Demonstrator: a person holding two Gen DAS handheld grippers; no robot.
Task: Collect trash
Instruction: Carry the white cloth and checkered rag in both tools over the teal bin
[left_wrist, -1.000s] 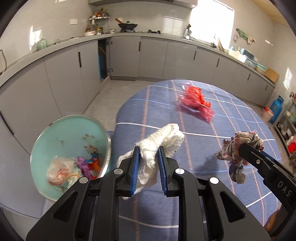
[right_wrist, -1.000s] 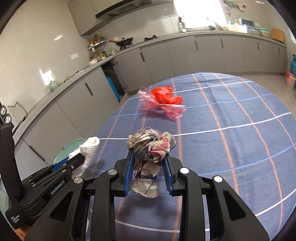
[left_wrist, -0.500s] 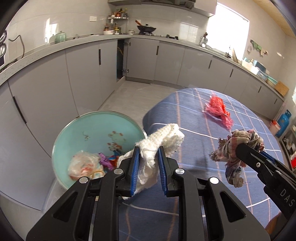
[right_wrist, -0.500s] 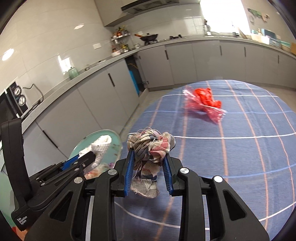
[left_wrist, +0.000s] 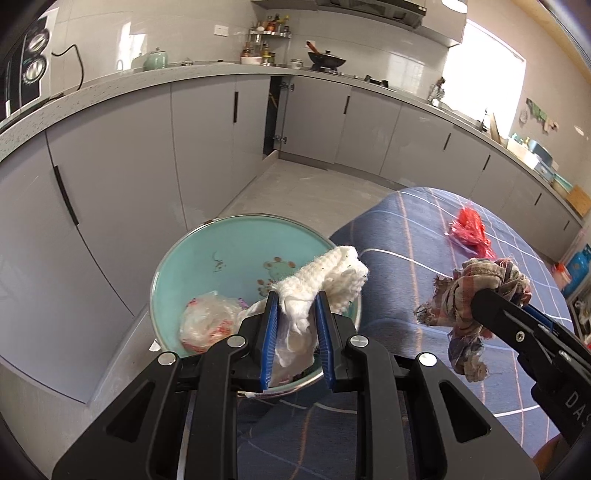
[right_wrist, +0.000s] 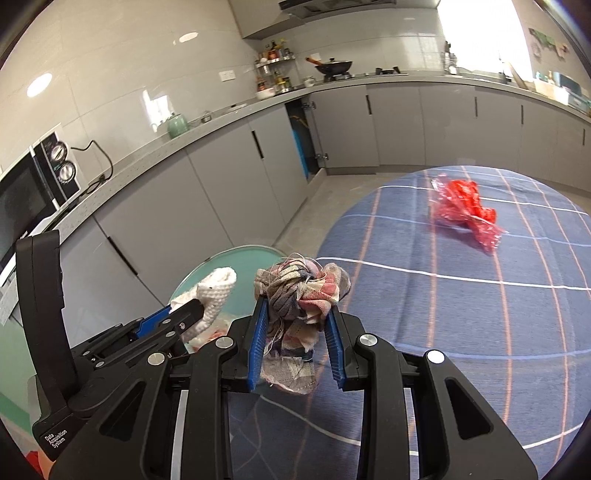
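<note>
Left wrist view: the left gripper (left_wrist: 295, 325) clamps a white knitted rag (left_wrist: 325, 280) over the teal bin (left_wrist: 192, 266).

Right wrist view: the right gripper (right_wrist: 297, 332) pinches a knotted plaid rag (right_wrist: 301, 291) over the blue checked tablecloth (right_wrist: 461, 314); a red plastic bag (right_wrist: 465, 210) lies far right.

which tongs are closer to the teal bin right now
Left. The left tongs hold a white rag over the teal bin; the right tongs hover over the table beside it.

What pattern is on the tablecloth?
The tablecloth is blue with a wide check of white and orange lines, clearest in the right wrist view.
</note>
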